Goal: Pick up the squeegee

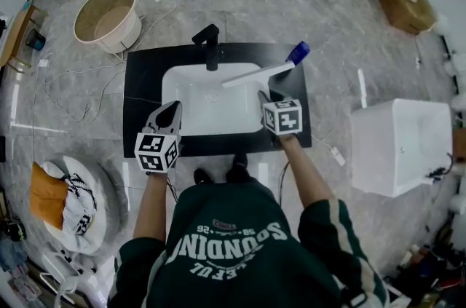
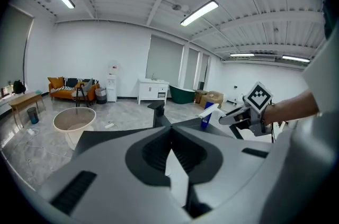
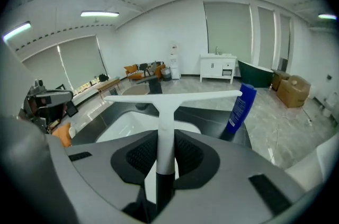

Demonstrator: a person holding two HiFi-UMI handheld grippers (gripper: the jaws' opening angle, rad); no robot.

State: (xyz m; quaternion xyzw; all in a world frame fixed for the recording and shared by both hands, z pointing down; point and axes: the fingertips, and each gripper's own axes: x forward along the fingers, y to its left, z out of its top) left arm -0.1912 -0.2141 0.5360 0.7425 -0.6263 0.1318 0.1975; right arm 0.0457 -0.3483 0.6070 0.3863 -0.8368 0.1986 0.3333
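The squeegee (image 1: 255,75) is white and T-shaped, with a dark lower handle. It is lifted above the white sink basin (image 1: 191,104), its blade (image 3: 175,97) lying crosswise. My right gripper (image 1: 265,100) is shut on the squeegee's handle (image 3: 165,135), as the right gripper view shows. My left gripper (image 1: 172,112) hovers over the basin's front left corner with its jaws together and nothing in them (image 2: 170,130). In the left gripper view, the right gripper (image 2: 239,117) and the squeegee (image 2: 210,110) appear at the right.
The basin sits in a black countertop (image 1: 142,95) with a black faucet (image 1: 210,44) at the back. A blue bottle (image 1: 298,52) stands at the back right corner. A beige round tub (image 1: 109,15) and a white tub (image 1: 400,146) stand on the floor.
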